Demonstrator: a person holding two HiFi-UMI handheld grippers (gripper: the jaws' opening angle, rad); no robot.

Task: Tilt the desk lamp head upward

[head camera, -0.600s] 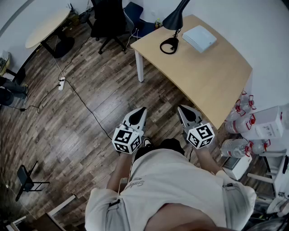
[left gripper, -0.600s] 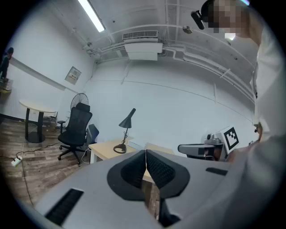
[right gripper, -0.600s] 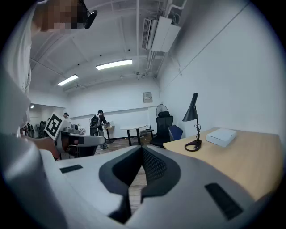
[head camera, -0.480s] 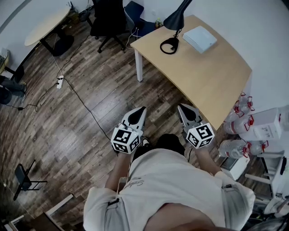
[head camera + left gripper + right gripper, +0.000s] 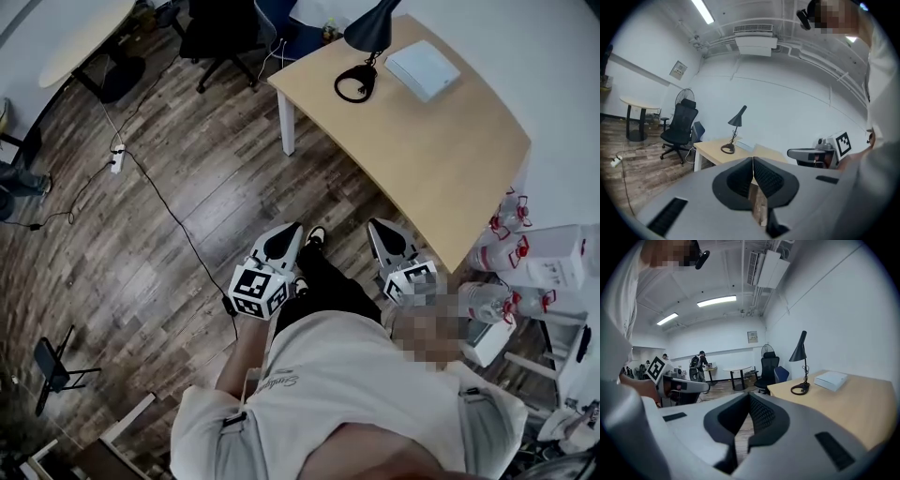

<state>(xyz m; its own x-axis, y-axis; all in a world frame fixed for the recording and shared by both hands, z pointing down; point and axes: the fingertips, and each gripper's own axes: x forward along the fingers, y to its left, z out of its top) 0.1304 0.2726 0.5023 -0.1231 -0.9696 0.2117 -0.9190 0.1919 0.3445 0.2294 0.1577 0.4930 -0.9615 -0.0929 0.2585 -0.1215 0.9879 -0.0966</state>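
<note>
The black desk lamp (image 5: 367,28) stands at the far corner of the light wooden desk (image 5: 441,159), its cone head angled down above its ring base (image 5: 354,86). The lamp (image 5: 736,118) shows small in the left gripper view. In the right gripper view the lamp (image 5: 799,351) stands ahead to the right. My left gripper (image 5: 292,229) and right gripper (image 5: 377,226) are held side by side over the floor, well short of the desk. The left gripper (image 5: 753,160) and the right gripper (image 5: 749,397) are both shut with nothing between the jaws.
A white flat box (image 5: 424,70) lies on the desk beside the lamp. A black office chair (image 5: 220,37) and a round table (image 5: 66,42) stand at the far left. A cable with a power strip (image 5: 116,161) crosses the floor. Water bottles (image 5: 502,234) stand right of the desk.
The person has stepped toward the desk: a leg and shoe now show between the grippers, and the desk sits slightly closer. Both grippers stay shut, side by side.
</note>
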